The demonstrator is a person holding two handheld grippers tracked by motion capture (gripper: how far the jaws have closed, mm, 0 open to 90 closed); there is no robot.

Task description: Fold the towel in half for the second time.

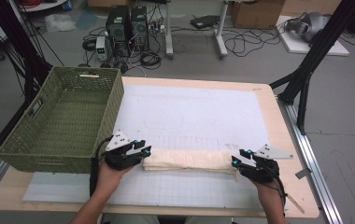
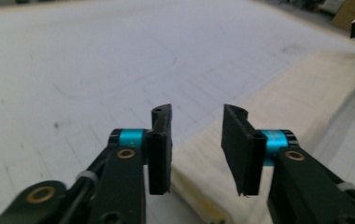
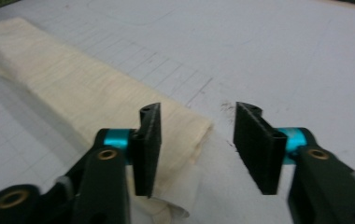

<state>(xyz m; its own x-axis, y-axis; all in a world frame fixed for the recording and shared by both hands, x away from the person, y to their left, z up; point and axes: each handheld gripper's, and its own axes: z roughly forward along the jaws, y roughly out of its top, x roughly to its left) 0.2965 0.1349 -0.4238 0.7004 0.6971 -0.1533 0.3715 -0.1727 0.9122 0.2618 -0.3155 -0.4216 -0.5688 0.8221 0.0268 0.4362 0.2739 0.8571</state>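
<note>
Both pairs of jaws stand parted with nothing pinched between them: the left gripper (image 2: pixel 196 151) has its jaws astride the near-left end of the folded cloth (image 1: pixel 187 160), and the right gripper (image 3: pixel 199 147) has one jaw over the cloth's other end and the other over bare paper. Neither pad presses on the fabric, so the cloth lies free.

Going from the biggest thing down: the tabletop (image 1: pixel 278 116) carries a large white gridded sheet (image 1: pixel 199 112), laid flat, probably as a work mat with faint drawn outlines to place things by. At the tabletop's left edge sits a green woven basket (image 1: pixel 105 116), open-topped and with nothing showing inside it, close enough to serve as a drop-off for the cloth, I'd judge. The cloth itself is a long cream band folded lengthwise, lying parallel to the near edge of the tabletop, between the two hands. One gripper at each end suits a long limp thing: holding both ends would keep it from sagging or unfolding when lifted.

Some things are hard to tell. In the high view the left gripper (image 1: pixel 128 153) and right gripper (image 1: pixel 255 164) cover the cloth's very ends, so how the layers lie there is hidden. The left gripper view is blurred up close, and the cloth's near corner runs off the bottom. The right gripper view shows a loose flap under the left jaw, its fold unclear. The pencilled outlines on the sheet are too faint to read.
</note>
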